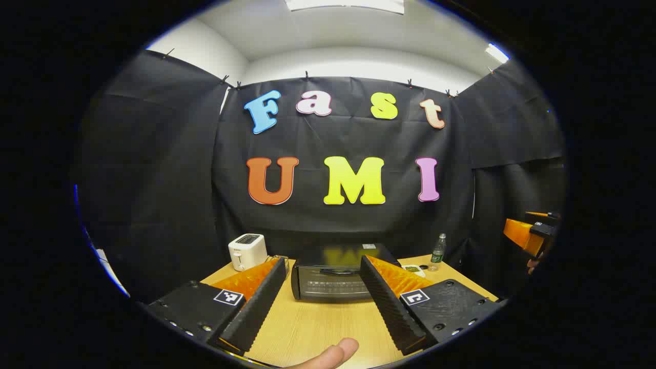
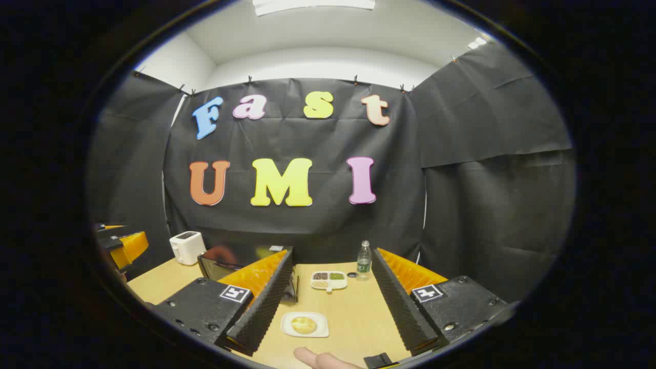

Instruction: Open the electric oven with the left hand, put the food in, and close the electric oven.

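A black electric oven (image 1: 333,277) stands on the wooden table (image 1: 307,328), its door closed; it sits straight ahead between the wide-apart fingers of my open left gripper (image 1: 323,264), still some way off. In the right gripper view the oven (image 2: 241,264) lies at the left, partly behind one finger. A round bun (image 2: 303,324) rests on a white plate (image 2: 305,325) on the table, low between the spread fingers of my open right gripper (image 2: 330,259), which holds nothing. The right gripper (image 1: 533,233) also appears at the far right of the left gripper view.
A white toaster (image 1: 247,251) stands left of the oven. A bottle (image 2: 363,260) and a white compartment tray (image 2: 329,280) with small foods sit at the back right of the table (image 2: 359,318). A fingertip (image 1: 328,356) shows at the bottom edge.
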The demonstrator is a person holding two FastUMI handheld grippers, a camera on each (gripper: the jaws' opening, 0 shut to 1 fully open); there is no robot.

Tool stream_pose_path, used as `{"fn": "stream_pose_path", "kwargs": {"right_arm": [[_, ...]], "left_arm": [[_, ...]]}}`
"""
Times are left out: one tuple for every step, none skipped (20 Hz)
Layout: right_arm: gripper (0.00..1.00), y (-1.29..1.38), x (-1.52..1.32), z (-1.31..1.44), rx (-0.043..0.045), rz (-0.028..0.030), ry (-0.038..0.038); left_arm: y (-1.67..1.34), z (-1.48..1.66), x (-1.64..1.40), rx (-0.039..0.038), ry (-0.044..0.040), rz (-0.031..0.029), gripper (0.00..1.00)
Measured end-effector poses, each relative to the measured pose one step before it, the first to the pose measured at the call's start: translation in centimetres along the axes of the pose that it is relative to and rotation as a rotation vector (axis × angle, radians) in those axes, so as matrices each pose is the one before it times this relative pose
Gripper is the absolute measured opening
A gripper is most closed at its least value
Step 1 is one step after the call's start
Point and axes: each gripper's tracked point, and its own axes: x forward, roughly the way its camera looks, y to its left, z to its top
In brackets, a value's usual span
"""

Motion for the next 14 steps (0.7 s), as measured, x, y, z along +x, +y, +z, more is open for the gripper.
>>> {"fn": "stream_pose_path", "kwargs": {"right_arm": [[0.96,-0.156,0.099,0.011,-0.00183,0.00093,-0.00067],[0.96,-0.149,0.036,-0.037,-0.00072,0.0,-0.00118],[0.96,-0.154,0.028,0.096,0.00243,-0.00099,-0.00281],[0.96,-0.029,0.109,-0.106,0.00069,0.00211,-0.00054],[0.96,0.02,0.053,-0.068,0.00138,0.00395,0.00078],[0.96,-0.025,0.048,-0.151,0.00049,0.00214,0.00035],[0.96,-0.053,0.11,0.009,0.00177,-0.00005,-0.00247],[0.96,-0.138,0.227,-0.173,0.00032,-0.00131,-0.0004],[0.96,0.011,0.136,-0.191,-0.00423,0.00245,0.00428],[0.96,0.146,0.023,-0.336,-0.00323,0.00382,0.00293],[0.96,0.096,0.197,-0.066,-0.0013,0.00253,0.00229],[0.96,-0.024,0.283,-0.018,0.00136,0.00105,-0.00037],[0.96,0.003,0.206,0.024,0.00102,0.0016,0.00048],[0.96,0.023,0.26,0.029,0.00245,0.0012,-0.0009]], "left_arm": [[0.059,0.062,0.135,-0.00406,-0.00321,-0.0024,0.95],[-0.27,0.082,0.197,-0.00614,-0.00065,-0.01266,0.95],[-0.221,-0.162,0.11,-0.00696,0.00365,-0.00933,0.95],[0.084,0.008,0.052,-0.00242,0.00359,0.00387,0.95],[0.377,0.002,0.15,0.00179,-0.00028,0.00716,0.95],[0.054,0.05,0.092,0.00186,0.00058,0.00089,0.95],[-0.271,0.183,0.083,0.00167,-0.00177,-0.00475,0.95],[-0.152,0.073,0.191,0.00244,-0.00209,-0.00263,0.95],[0.043,0.046,0.15,0.00214,-0.00086,0.00061,0.95],[-0.073,-0.008,0.108,-0.00013,0.00233,-0.00093,0.95],[-0.235,-0.078,0.333,0.00059,0.00028,-0.00631,0.95],[-0.219,0.078,0.195,0.0023,-0.00234,-0.0067,0.95],[-0.135,-0.114,0.415,0.00348,0.00096,-0.00458,0.95],[-0.212,-0.269,0.584,0.0042,0.00584,-0.0045,0.95]]}}
